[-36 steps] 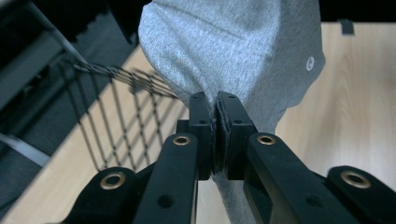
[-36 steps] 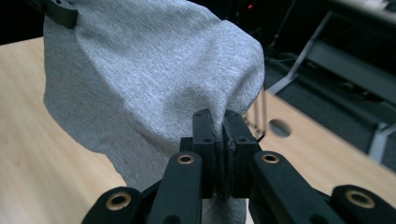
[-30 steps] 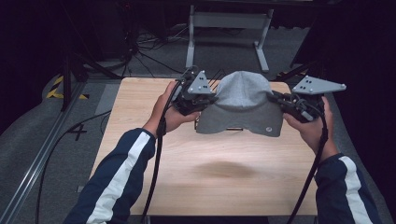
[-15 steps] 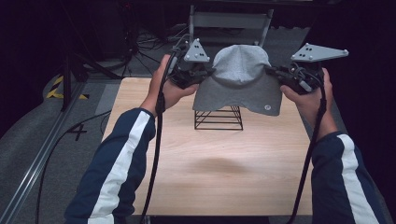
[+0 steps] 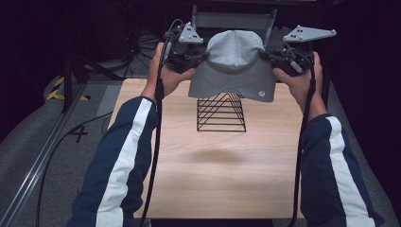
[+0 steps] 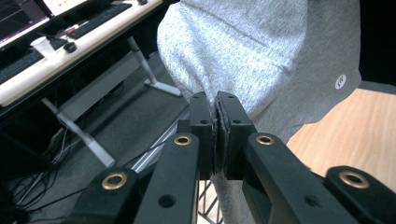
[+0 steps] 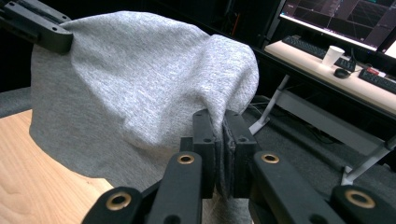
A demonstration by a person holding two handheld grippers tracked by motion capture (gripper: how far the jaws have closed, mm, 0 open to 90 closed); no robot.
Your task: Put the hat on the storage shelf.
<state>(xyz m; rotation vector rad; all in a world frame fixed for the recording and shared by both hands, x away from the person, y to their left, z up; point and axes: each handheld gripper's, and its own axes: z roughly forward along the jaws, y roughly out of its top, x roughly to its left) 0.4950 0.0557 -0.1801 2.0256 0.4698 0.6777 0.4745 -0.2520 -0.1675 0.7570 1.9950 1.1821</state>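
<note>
Wooden table [image 5: 222, 175]: one wire rack [image 5: 221, 112]; one grey beanie [image 5: 234, 66], two grippers clamped.

navy sleeves [image 5: 120, 156], white stripe; black grippers, brass screws [image 6: 182, 139].

Left gripper [image 5: 201, 56] and right gripper [image 5: 265, 55] raised apart; jaws clamped together.

Grey hat [image 5: 234, 66]: soft knit cloth, matt, flecked. Desk [image 5: 222, 179]: pale wood grain, smooth. Rack [image 5: 221, 113]: thin black wire, metal. Fingers [image 6: 231, 135]: matt black plastic w/ brass rivets.
</note>
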